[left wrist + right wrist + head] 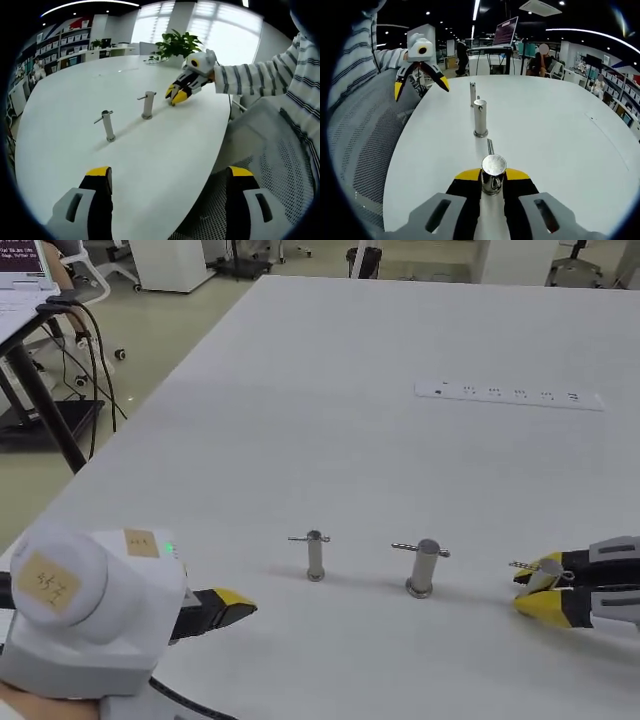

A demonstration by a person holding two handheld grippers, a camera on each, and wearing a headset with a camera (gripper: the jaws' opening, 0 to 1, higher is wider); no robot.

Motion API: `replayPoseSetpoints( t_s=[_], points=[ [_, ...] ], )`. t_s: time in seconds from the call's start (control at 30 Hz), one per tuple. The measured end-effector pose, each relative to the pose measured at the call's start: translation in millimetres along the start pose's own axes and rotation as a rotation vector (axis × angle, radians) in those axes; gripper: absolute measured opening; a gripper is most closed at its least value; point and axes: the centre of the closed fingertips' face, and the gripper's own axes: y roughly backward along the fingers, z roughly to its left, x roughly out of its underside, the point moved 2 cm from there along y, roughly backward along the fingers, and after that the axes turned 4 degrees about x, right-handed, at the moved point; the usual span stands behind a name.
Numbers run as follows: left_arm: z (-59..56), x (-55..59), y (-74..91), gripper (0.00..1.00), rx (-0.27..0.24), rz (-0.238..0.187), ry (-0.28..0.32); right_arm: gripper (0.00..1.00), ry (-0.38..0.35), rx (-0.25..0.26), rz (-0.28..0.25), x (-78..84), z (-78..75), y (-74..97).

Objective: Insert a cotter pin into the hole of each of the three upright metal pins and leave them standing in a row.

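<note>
**Third pin in the right gripper's grip, two pins standing**

The right gripper has its yellow-tipped fingers clamped on a metal pin at the right end of the row, low over the white tabletop. A cotter pin sticks out of this held pin. The middle metal pin and the left metal pin stand upright and apart, each with a cotter pin through its top. The left gripper hovers near the tabletop's edge, fingers wide apart and holding nothing. A white power strip lies farther back.
</note>
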Motion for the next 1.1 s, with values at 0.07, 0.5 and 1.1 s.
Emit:
replayPoseSetpoints(
  t_s=[0.07,0.5,1.1],
  points=[
    [0.0,-0.2,0.4,0.93,0.0,-0.002,-0.001,0.25,-0.008,0.018,-0.003,-1.6,-1.8,0.9],
    [2.1,-15.3,4.8,0.99,-0.023,-0.091,-0.017,0.7,-0.145,0.167,-0.061,-17.8,7.4,28.3],
    [10.7,-11.2,5.2,0.99,-0.037,-0.104,0.037,0.98,-0.458,0.28,-0.046,-4.7,49.0,49.7]
  ],
)
